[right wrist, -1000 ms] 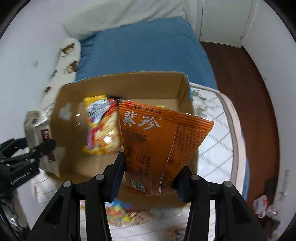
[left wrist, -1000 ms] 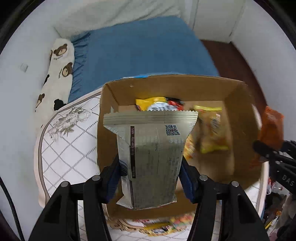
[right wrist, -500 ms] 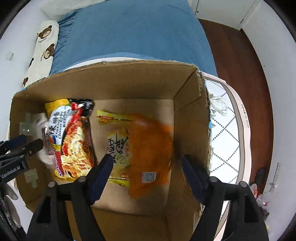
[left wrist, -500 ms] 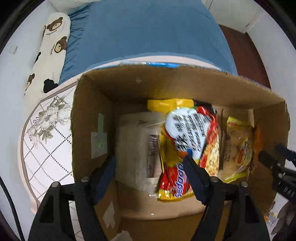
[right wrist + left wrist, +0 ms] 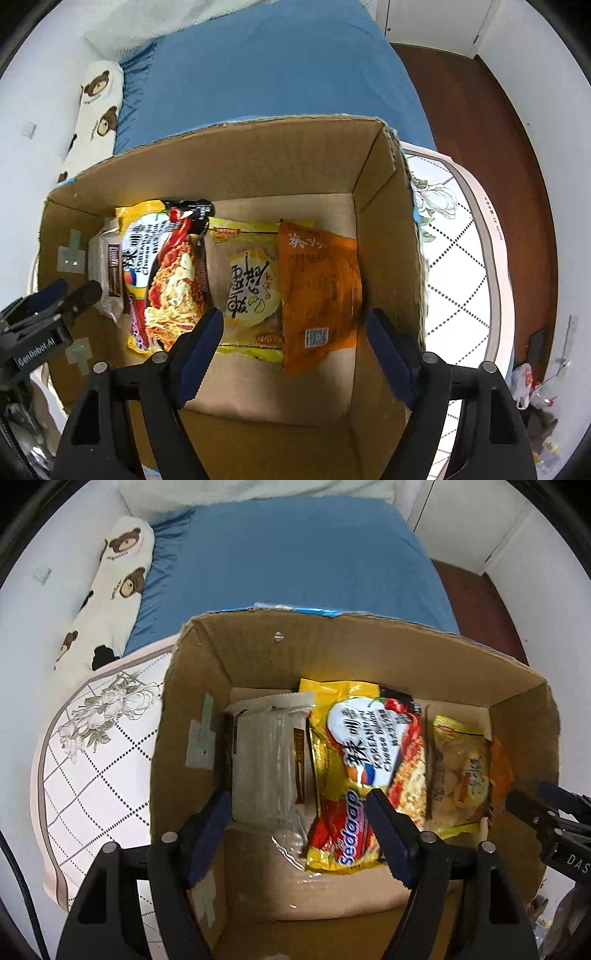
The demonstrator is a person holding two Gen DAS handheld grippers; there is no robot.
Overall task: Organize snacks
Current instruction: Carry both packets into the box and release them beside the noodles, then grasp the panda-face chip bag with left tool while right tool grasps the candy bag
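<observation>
An open cardboard box (image 5: 354,646) (image 5: 258,155) holds four snack packs side by side. From left: a grey-white pack (image 5: 266,760) (image 5: 107,266), a yellow-red noodle pack (image 5: 365,768) (image 5: 162,273), a yellow chip pack (image 5: 461,771) (image 5: 251,288), and an orange pack (image 5: 321,291) (image 5: 500,768). My left gripper (image 5: 295,830) is open and empty above the box's left part, over the grey-white pack. My right gripper (image 5: 295,350) is open and empty above the right part, over the orange pack. Each gripper shows at the edge of the other's view.
The box stands on a white table (image 5: 92,760) (image 5: 461,258) with a diamond and flower pattern. Behind it is a bed with a blue sheet (image 5: 295,554) and a bear-print pillow (image 5: 110,594). Brown wooden floor (image 5: 480,110) lies to the right.
Both grippers opened and let go: the grey-white pack and the orange pack dropped into the box. Both grippers have since pulled back a little.
</observation>
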